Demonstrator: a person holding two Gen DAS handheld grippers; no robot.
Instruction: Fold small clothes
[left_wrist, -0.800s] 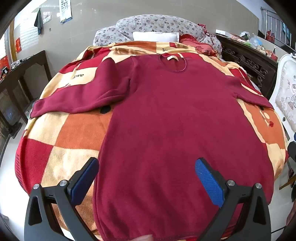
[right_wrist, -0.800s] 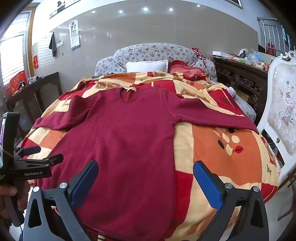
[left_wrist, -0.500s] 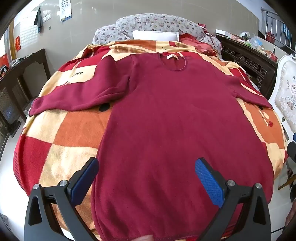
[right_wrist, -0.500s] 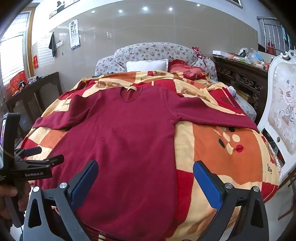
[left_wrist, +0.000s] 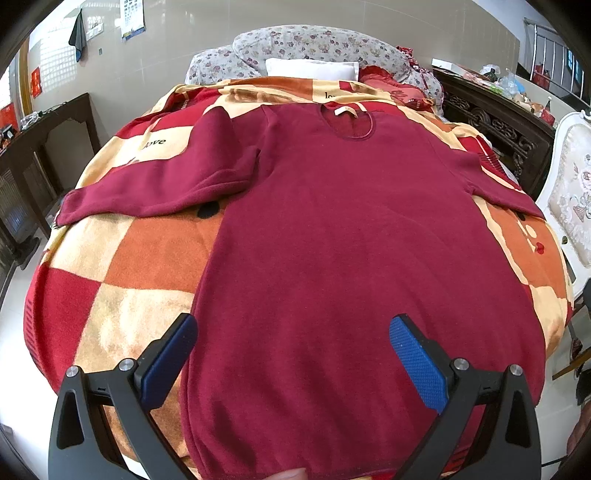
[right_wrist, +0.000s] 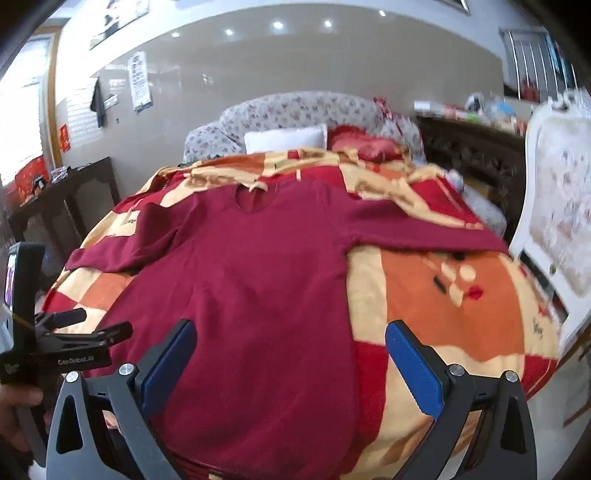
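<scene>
Maroon long-sleeved top (left_wrist: 332, 236), spread flat and face up on checked blanket (left_wrist: 147, 258), neckline toward white pillow (left_wrist: 312, 68), both sleeves stretched out sideways. Left gripper (left_wrist: 291, 354) hovering above the hem, blue pads spread wide, pinching nothing. Right gripper (right_wrist: 288, 360) likewise spread wide over the top's right edge, holding nothing. White chair (right_wrist: 550, 236) beside the bed.

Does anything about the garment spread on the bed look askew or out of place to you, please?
Mostly tidy. The dark red long-sleeved fleece top lies flat on the checked orange, red and cream blanket, but its sleeves are uneven: one sleeve is bunched with a fold near the armpit, while the other lies straight. Both grippers are open, holding nothing.
</scene>
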